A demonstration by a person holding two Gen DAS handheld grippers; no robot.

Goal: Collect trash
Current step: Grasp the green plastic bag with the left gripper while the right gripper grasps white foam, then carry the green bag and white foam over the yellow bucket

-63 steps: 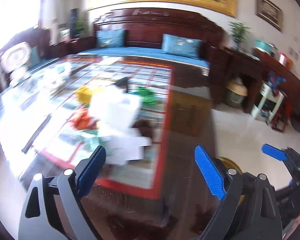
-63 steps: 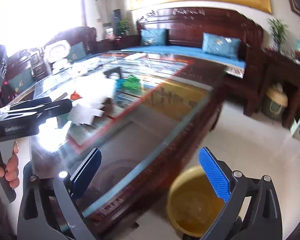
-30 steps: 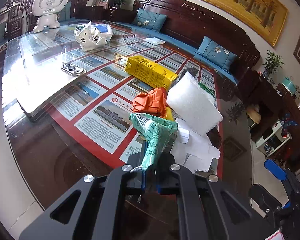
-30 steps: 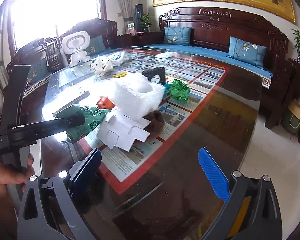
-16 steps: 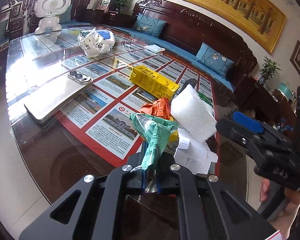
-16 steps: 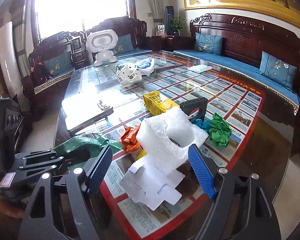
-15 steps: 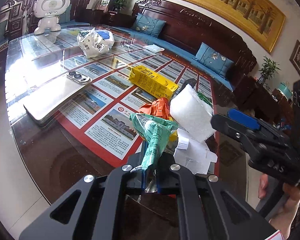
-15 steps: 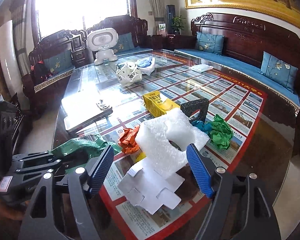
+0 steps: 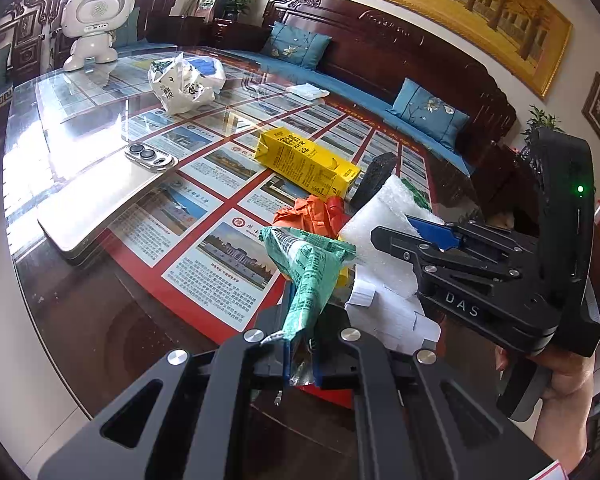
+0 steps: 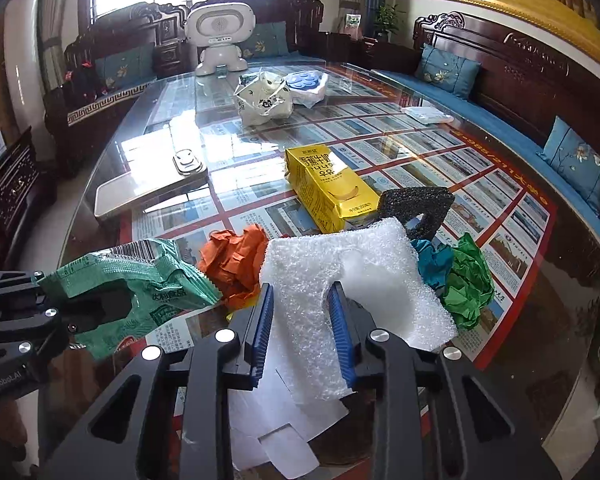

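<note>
My left gripper [image 9: 302, 354] is shut on a green snack wrapper [image 9: 312, 276], which also shows in the right wrist view [image 10: 136, 284]. My right gripper [image 10: 302, 320] has its blue pads on both sides of a white foam sheet [image 10: 352, 276], closed onto it; the sheet also shows in the left wrist view [image 9: 388, 232]. Around it on the glass table [image 10: 180, 128] lie an orange crumpled paper [image 10: 236, 260], a yellow carton [image 10: 328, 188], a black foam piece [image 10: 420, 206], green and teal crumpled paper [image 10: 466, 280] and a flat white cardboard [image 10: 272, 412].
A silver tray with a phone [image 10: 160, 184], white plastic bags [image 10: 266, 102] and a white robot toy [image 10: 219, 36] stand farther back. Dark wooden sofas with blue cushions [image 10: 448, 68] surround the table. The table edge is near me.
My right gripper moved in over the trash pile and closed its pads from wide open onto the white foam sheet. My left gripper keeps holding the green wrapper.
</note>
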